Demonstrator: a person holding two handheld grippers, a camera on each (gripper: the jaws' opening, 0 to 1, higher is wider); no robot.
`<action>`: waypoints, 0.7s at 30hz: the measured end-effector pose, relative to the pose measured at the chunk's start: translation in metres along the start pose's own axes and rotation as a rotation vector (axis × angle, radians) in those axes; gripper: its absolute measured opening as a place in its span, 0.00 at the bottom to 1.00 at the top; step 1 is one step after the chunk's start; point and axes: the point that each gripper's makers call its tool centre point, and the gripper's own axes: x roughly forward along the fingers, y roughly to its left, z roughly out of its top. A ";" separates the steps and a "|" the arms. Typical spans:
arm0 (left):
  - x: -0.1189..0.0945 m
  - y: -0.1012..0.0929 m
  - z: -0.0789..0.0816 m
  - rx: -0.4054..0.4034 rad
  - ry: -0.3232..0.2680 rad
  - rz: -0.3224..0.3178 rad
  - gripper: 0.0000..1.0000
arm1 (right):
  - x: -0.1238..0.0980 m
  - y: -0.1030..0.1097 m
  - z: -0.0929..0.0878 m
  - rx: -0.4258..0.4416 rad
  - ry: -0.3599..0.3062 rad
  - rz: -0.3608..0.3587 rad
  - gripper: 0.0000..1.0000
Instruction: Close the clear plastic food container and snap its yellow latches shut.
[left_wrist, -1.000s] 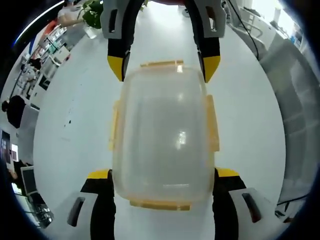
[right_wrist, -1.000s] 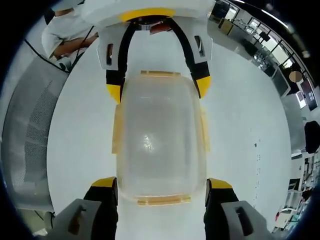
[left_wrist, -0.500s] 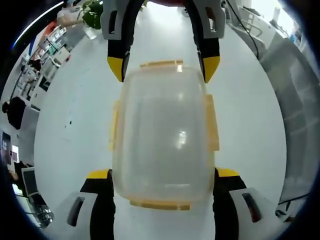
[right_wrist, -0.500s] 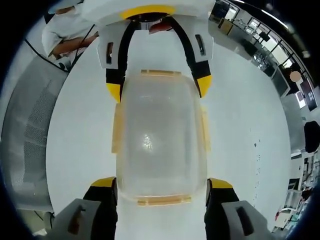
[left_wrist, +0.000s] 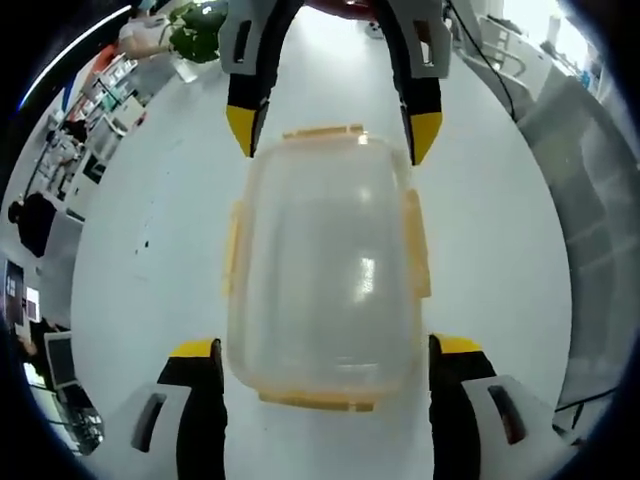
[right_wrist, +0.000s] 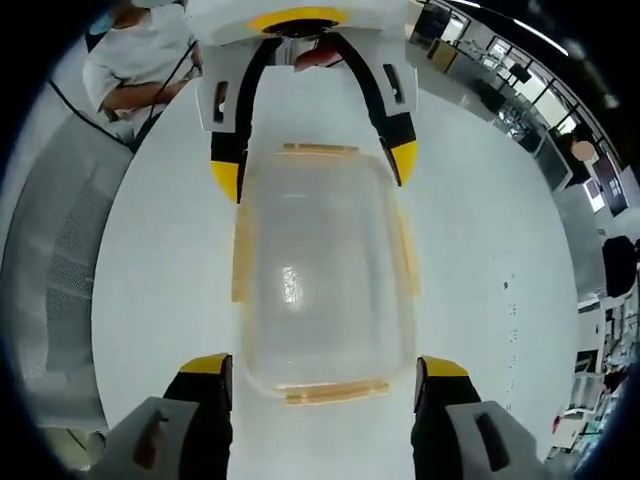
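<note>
The clear plastic container (left_wrist: 322, 270) lies on the white table (left_wrist: 150, 260) with its lid on. Yellow latches (left_wrist: 415, 245) line its sides and ends; whether they are snapped down I cannot tell. My left gripper (left_wrist: 325, 352) is open, its yellow-tipped jaws astride the container's near end. From the far end, my right gripper (left_wrist: 332, 135) faces it, open, with tips beside the far corners. In the right gripper view the container (right_wrist: 322, 270) lies the same way between my right gripper (right_wrist: 323, 366) and the left gripper (right_wrist: 315, 170).
A person in white (right_wrist: 140, 60) sits beyond the table in the right gripper view, beside a grey mesh surface (right_wrist: 60, 260). A potted plant (left_wrist: 195, 25) stands at the table's far edge. Office desks (left_wrist: 60, 150) lie off to the left.
Both grippers have drawn back a little from the container, which looks slightly smaller in both views. The container has not moved.
</note>
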 end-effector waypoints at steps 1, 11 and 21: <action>0.000 0.000 -0.001 -0.003 -0.001 0.002 0.83 | -0.001 0.000 0.000 0.006 -0.004 -0.008 0.72; -0.005 -0.003 -0.004 -0.054 -0.017 0.026 0.85 | -0.009 0.002 0.003 0.079 -0.050 -0.082 0.72; -0.010 -0.010 -0.004 -0.091 -0.033 0.040 0.86 | -0.019 0.003 0.003 0.124 -0.071 -0.135 0.71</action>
